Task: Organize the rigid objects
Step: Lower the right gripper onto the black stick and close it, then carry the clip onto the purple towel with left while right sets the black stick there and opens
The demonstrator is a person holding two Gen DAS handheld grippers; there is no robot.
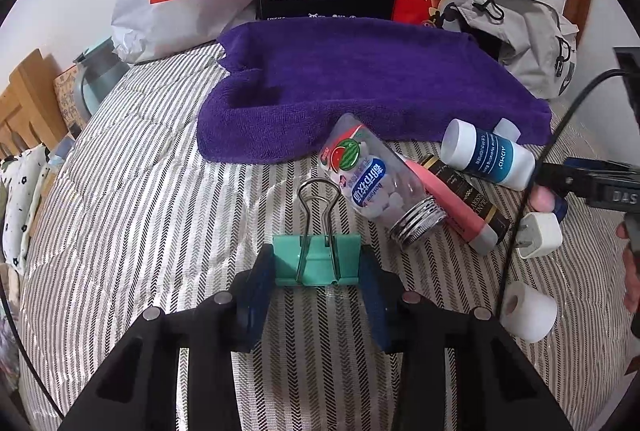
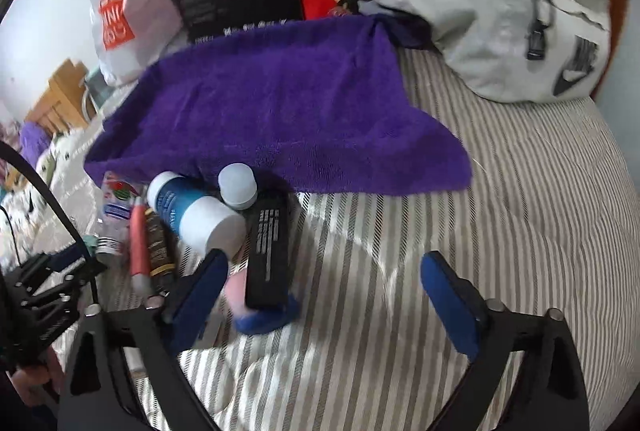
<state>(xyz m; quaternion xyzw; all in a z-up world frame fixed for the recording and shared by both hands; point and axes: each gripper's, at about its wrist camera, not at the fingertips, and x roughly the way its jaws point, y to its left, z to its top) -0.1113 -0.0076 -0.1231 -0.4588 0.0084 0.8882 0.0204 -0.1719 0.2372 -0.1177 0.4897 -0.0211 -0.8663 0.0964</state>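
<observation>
Left gripper [image 1: 318, 267] has its blue pads against both ends of the teal binder clip [image 1: 316, 265], which lies on the striped bedcover [image 1: 140, 191] with its wire handles pointing toward 12 o'clock; it looks clamped on the clip. The hold is on the narrow end faces of the body, so a lift could let the clip pivot or squirt out if the pads sit off-centre, and the loose wire handles may swing.

Right gripper [image 2: 324, 281] stands wide apart with nothing between the pads, over bare bedcover. At its 9 o'clock pad sits the pile: a black box [image 2: 270, 251] atop something blue, a white and blue bottle [image 2: 196, 215], a small white-capped bottle [image 2: 238, 191], and a pink tube [image 2: 138, 247]. That view is blurred, so aim is uncertain; a sweep toward 9 o'clock could knock the round bottle rolling on the soft cover.

Just past the clip at 1 o'clock, the clear candy bottle [image 1: 372, 183] lies on its side, also free to roll. At 3 o'clock a black cable [image 1: 532, 167] crosses near a white plug [image 1: 538, 235] and could snag. Farther out at 12 o'clock lies the purple towel [image 1: 360, 87].
</observation>
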